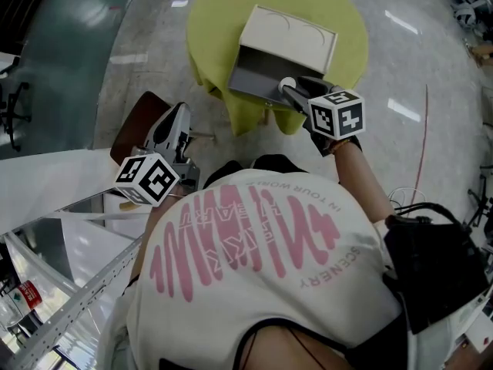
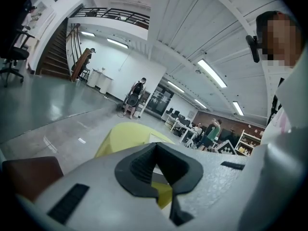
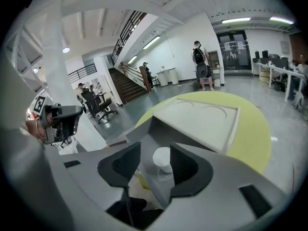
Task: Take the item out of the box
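Observation:
An open box with a grey inside and a raised white lid stands on a round yellow table. A small white round item lies at the near edge of the box. My right gripper reaches over that edge. In the right gripper view its jaws stand open, and the white item shows between them, close to the right pad, with the lid behind it. My left gripper hangs low to the left, away from the table, its pads meeting at the tips.
A brown chair stands beside the left gripper. A white metal rack fills the lower left and a black bag hangs at the right. People stand far off in the hall, by a staircase.

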A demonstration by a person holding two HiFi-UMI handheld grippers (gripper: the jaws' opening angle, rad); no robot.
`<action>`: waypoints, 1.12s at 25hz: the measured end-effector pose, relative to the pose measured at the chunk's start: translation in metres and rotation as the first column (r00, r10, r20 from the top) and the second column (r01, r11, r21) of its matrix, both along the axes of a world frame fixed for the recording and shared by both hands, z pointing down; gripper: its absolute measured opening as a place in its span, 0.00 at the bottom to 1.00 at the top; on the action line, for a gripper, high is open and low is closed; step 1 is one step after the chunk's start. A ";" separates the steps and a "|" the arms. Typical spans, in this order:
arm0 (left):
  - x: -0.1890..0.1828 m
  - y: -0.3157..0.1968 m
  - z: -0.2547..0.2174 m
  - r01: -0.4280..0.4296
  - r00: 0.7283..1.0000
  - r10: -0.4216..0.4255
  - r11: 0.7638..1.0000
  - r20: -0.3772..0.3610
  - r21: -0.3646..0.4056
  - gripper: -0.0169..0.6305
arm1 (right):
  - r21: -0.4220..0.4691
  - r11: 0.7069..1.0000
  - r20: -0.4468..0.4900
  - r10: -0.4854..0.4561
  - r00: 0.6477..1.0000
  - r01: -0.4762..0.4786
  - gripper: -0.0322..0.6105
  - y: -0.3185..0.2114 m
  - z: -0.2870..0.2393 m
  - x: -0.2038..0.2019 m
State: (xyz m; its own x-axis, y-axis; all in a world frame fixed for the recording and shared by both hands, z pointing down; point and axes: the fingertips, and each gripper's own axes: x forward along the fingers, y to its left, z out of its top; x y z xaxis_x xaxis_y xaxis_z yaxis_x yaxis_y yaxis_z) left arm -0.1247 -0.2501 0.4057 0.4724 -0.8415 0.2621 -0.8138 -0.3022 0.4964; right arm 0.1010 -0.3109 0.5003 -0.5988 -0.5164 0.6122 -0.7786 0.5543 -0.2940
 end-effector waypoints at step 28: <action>-0.024 0.009 0.014 0.070 0.997 -0.071 0.997 -0.007 -0.038 0.04 | -0.116 0.992 -0.291 -0.074 0.954 0.042 0.38 -0.015 0.052 -0.003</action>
State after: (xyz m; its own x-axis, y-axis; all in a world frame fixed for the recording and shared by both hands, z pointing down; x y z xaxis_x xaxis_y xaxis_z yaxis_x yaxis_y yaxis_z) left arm -0.1491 -0.2412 0.4198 0.4145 -0.8623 0.2910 -0.8284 -0.2251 0.5129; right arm 0.0978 -0.3260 0.5522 -0.4109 -0.4080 0.8153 -0.8068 0.5792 -0.1167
